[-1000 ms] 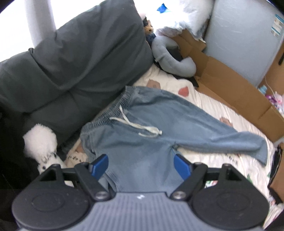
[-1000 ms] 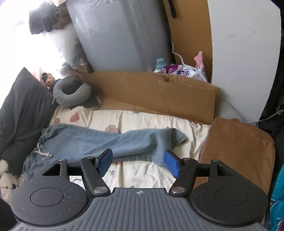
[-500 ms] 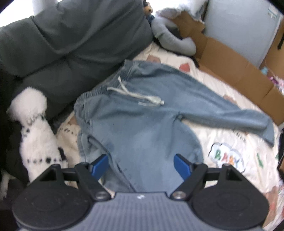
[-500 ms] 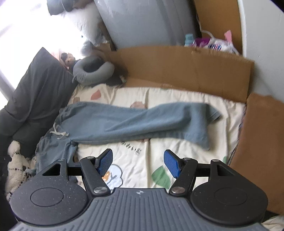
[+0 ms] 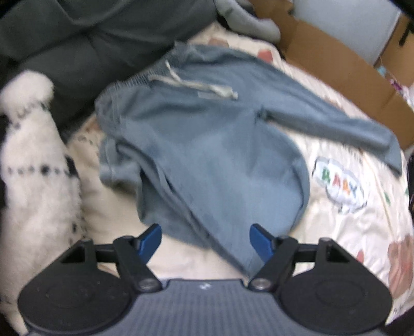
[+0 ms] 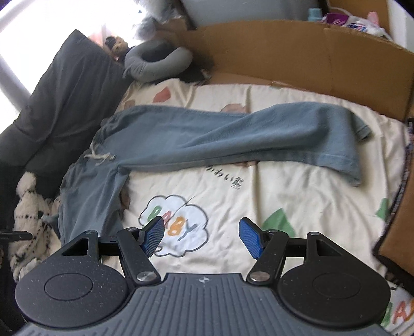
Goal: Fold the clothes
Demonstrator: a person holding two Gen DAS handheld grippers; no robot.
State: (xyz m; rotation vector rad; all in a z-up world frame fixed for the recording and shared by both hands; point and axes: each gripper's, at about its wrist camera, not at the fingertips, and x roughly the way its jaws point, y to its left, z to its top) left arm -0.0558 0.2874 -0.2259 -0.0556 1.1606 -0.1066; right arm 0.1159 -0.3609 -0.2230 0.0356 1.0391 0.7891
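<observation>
Left wrist view, blurred: blue denim trousers (image 5: 207,144) are lying spread on a cream printed bedsheet (image 5: 349,232), waistband toward a dark grey pillow (image 5: 90,51), white drawstring (image 5: 196,85) trailing across the front. One leg is stretching away to the right toward a cardboard panel (image 5: 336,59); the other is lying folded and bunched toward the camera, its lower edge sitting between the fingers of the left gripper (image 5: 205,239). The jaws are standing apart and are closing, the blue pads (image 5: 151,239) not pressing on the cloth. A white fluffy toy with dark dots (image 5: 33,155) is lying just left of the trousers, and a grey curved cushion (image 5: 248,18) is resting past the waistband. Right wrist view, sharper: the same trousers (image 6: 233,137) are running across the bed, the long leg ending in a hem at the right, well apart from the right gripper (image 6: 201,234). Its jaws are standing apart with nothing between them, only the sheet's cloud print (image 6: 176,227) showing beneath. A brown cushion (image 6: 398,232) is sitting at the right edge, the cardboard panel (image 6: 310,51) lining the far side of the bed.
</observation>
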